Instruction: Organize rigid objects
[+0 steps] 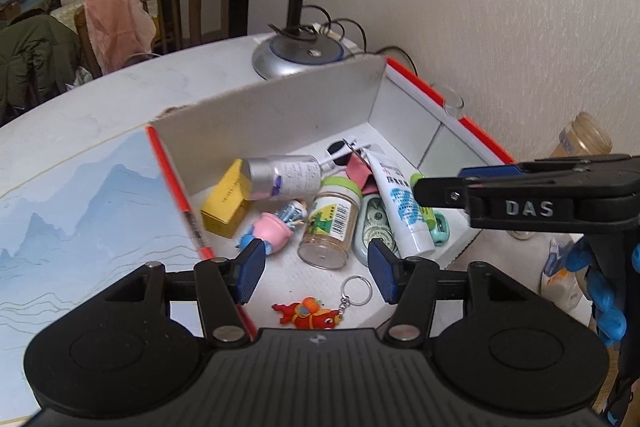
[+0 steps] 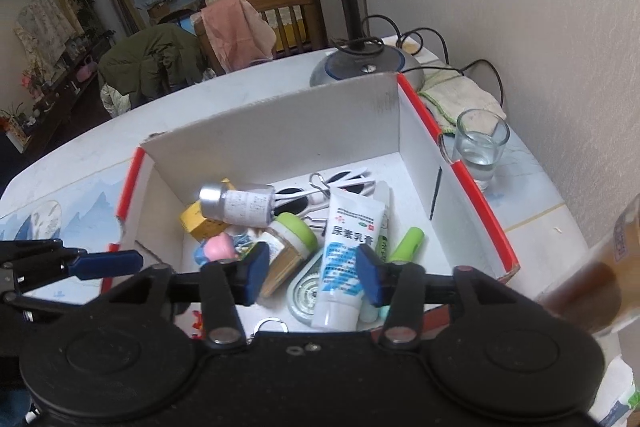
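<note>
A white cardboard box (image 1: 280, 107) (image 2: 280, 115) with red edges lies open on the table. Inside it lie a yellow carton (image 1: 224, 203), a silver-capped bottle (image 1: 284, 177), a pink toy figure (image 1: 272, 229), a green-lidded jar (image 1: 330, 223) on its side, a white cream tube (image 1: 404, 207) (image 2: 344, 259), sunglasses (image 2: 344, 179), a green marker (image 2: 408, 243) and a red fish keychain (image 1: 308, 313). My left gripper (image 1: 316, 273) hangs open above the box's near part, nothing between its pads. My right gripper (image 2: 312, 275) is open too, above the tube and jar, holding nothing.
A desk lamp's round base (image 1: 298, 57) (image 2: 360, 65) stands behind the box. A glass of water (image 2: 480, 147) and a folded cloth (image 2: 460, 95) sit to the box's right, by the wall. A brownish jar (image 2: 600, 287) looms blurred at the right edge. Chairs stand beyond the table.
</note>
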### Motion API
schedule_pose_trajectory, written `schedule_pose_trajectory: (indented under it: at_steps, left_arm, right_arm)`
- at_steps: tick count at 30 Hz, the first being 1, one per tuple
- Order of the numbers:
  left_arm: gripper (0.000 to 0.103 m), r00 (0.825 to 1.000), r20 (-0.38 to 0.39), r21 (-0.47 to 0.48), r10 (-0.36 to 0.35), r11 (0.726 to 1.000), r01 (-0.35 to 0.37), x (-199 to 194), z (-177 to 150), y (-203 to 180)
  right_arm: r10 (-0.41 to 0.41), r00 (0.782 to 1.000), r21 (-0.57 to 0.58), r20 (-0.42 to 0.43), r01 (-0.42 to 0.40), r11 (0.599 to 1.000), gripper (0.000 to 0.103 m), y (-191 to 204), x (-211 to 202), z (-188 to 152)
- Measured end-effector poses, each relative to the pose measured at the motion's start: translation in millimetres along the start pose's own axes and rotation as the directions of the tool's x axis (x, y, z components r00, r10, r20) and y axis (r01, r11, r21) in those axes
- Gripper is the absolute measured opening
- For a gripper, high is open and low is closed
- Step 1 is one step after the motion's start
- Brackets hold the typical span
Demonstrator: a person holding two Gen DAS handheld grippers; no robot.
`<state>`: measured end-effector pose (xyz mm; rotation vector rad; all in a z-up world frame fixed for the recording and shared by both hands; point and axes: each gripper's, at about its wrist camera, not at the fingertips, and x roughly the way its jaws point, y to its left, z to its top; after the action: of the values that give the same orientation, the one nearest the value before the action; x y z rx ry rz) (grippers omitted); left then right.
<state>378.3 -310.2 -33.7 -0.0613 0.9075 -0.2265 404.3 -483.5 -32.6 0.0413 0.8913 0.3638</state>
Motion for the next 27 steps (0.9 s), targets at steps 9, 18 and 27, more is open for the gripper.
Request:
schedule_pose_trajectory:
  at_steps: [9,18,27]
  left_arm:
    - [0.066,0.996,0.087,-0.031,0.021,0.999,-0.018,-36.6,-8.4,16.0]
    - [0.08,0.987,0.155,-0.046,0.034,0.999,-0.027,-67.6,-17.3,20.5]
    - [0.087,0.983,0.182,-0.053,0.034,0.998,-0.024,-87.8,-28.7,15.8]
  right_arm:
    - [0.022,0.998,-0.025,0.055,-0.021,0.999,0.066,16.7,-32.5,-6.8]
    - [0.045,0.993,-0.044,0.111,-0.041,0.998,0.083,31.2,-62.9,-16.8]
    - [0.069,0.983,-0.062,0.172,-0.059,0.996,0.098,40.7,-92.7,-33.0]
